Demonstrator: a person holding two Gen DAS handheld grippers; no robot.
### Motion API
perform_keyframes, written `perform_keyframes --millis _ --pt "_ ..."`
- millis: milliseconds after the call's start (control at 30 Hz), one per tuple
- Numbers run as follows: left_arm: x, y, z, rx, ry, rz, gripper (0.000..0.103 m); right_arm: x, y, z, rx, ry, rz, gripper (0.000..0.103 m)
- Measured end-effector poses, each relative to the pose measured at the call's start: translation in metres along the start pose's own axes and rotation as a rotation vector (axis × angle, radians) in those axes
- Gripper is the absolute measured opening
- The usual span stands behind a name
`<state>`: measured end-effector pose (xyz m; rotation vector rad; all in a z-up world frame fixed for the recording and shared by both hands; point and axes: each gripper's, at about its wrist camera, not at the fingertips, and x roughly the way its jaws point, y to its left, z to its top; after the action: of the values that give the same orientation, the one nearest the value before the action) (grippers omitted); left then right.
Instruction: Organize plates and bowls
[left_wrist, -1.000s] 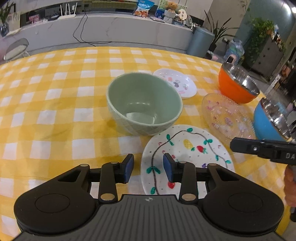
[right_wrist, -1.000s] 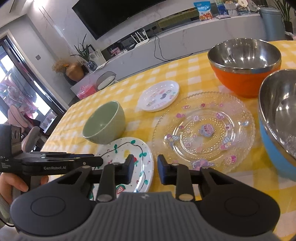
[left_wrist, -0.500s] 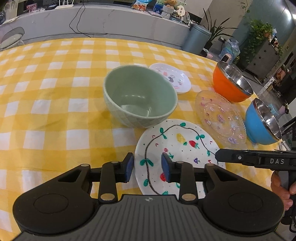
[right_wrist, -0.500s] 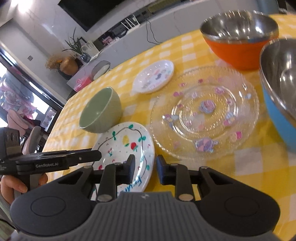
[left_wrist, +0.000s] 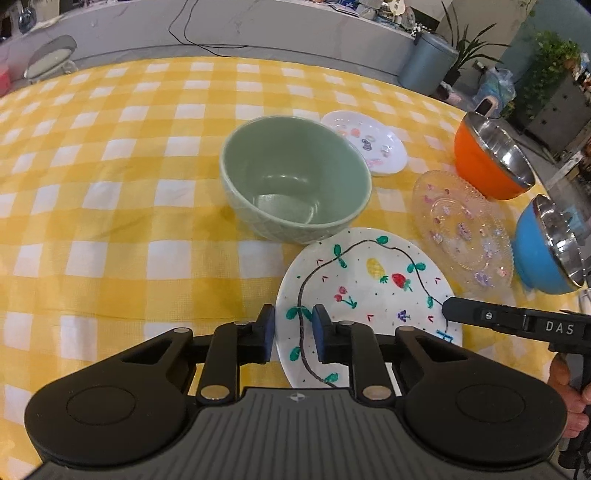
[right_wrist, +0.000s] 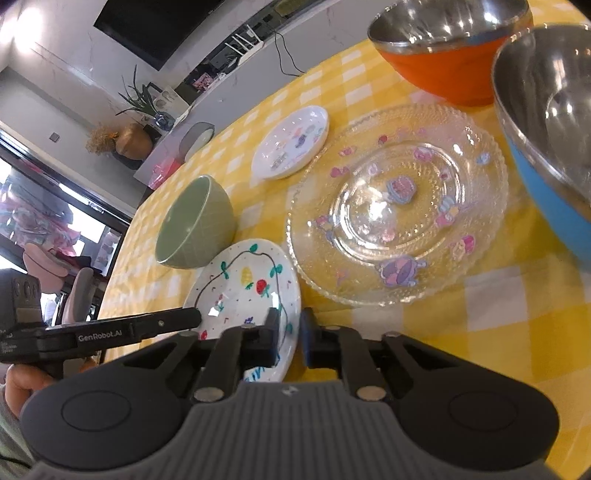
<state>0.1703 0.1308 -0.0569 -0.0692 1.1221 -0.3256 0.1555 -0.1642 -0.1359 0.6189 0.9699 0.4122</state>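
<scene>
Evidently both grippers have gathered at the near edge of the painted plate (left_wrist: 369, 291), the white one with a vine and fruit drawn on it, which lies flat on the checked cloth (left_wrist: 110, 221). The left gripper (left_wrist: 293, 334) straddles that plate's near-left rim, its jaws closing with the rim between them; whether the pads already press on it cannot be told from either view. The right gripper (right_wrist: 290, 341) is at the plate's near-right rim with its jaws almost together; the rim appears to sit between them, which suggests a pinch on the thin edge, though the contact is not clear.

Taking a flat plate by opposite sides of its near rim makes sense: a single edge grip would let it sag or slip, while two hold it level for lifting.

The other dishes are set around the painted plate. A green bowl (left_wrist: 295, 184) stands just beyond it, touching or nearly touching its far rim. A clear glass plate (right_wrist: 399, 206) lies just beside it on the right, and a small white plate (left_wrist: 369, 142) sits farther off, past the bowl. An orange bowl (left_wrist: 487, 158) and a blue bowl (left_wrist: 543, 254), both steel-lined, stand beyond the glass plate. Nothing is stacked yet, so the sorting looks barely begun.
</scene>
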Motion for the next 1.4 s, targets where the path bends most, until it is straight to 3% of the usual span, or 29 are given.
perform_keyframes --millis 233,600,900,1400 --pt "-0.003 0.001 -0.006 -0.08 -0.012 -0.012 0.021 -0.006 -0.003 0.002 0.03 -0.005 0.005 0.004" --pt "-0.033 -0.024 -0.019 -0.102 -0.031 0.019 0.017 -0.042 -0.012 -0.008 0.102 0.001 0.039 0.004" --pt "-0.051 -0.038 -0.045 -0.143 0.013 0.031 0.015 -0.067 -0.014 -0.032 0.124 0.06 0.026 0.005" --pt "-0.048 -0.047 -0.076 -0.184 0.072 0.051 0.016 -0.083 -0.01 -0.055 0.093 0.12 -0.027 0.005"
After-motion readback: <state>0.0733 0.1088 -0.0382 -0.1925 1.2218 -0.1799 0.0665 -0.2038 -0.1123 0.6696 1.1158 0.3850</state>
